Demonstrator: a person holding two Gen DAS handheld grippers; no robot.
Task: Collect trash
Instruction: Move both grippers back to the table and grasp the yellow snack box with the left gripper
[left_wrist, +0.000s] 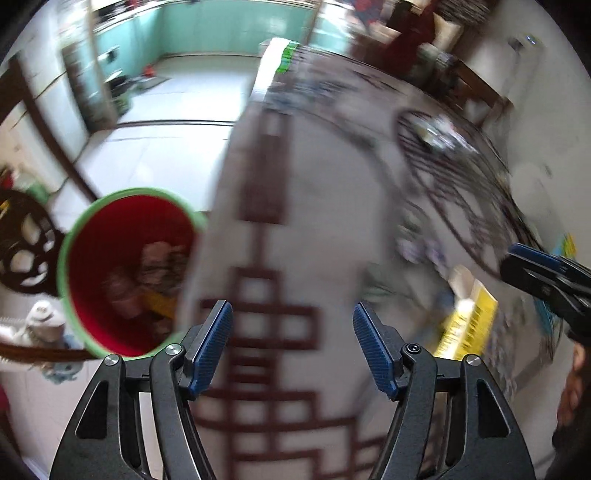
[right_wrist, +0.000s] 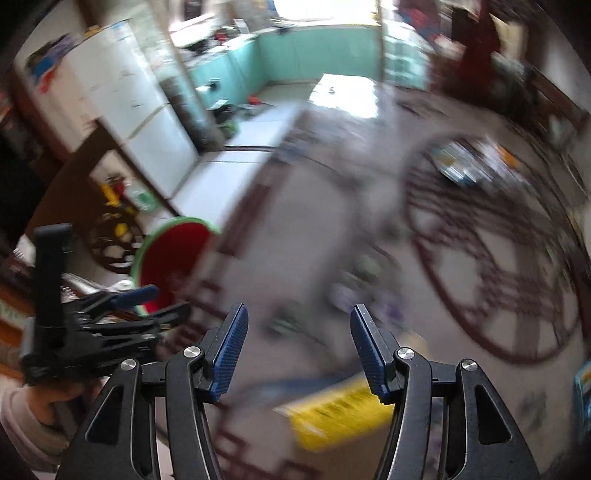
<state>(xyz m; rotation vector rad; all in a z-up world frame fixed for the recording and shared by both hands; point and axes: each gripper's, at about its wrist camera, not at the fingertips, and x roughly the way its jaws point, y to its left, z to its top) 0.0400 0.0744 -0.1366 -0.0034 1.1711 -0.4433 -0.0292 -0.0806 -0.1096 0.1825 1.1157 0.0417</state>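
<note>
A red bin with a green rim (left_wrist: 125, 269) stands off the table's left edge with crumpled trash inside; it also shows in the right wrist view (right_wrist: 173, 258). My left gripper (left_wrist: 291, 314) hangs open over the patterned tablecloth (left_wrist: 317, 192), nothing between its blue pads. My right gripper (right_wrist: 298, 314) is open too, empty, above a yellow package (right_wrist: 340, 413) that lies blurred on the table. That package (left_wrist: 469, 325) is right of the left gripper. Small wrappers (right_wrist: 362, 288) lie ahead. Each gripper shows in the other's view: the right gripper (left_wrist: 524, 266), the left gripper (right_wrist: 159, 302).
More litter is piled at the table's far right (right_wrist: 472, 158). A carved dark chair back (left_wrist: 22, 251) stands left of the bin. A white fridge (right_wrist: 129, 110) and teal cabinets (right_wrist: 317, 51) are beyond. A sleeved hand (right_wrist: 48, 402) holds the left gripper. Both views are blurred.
</note>
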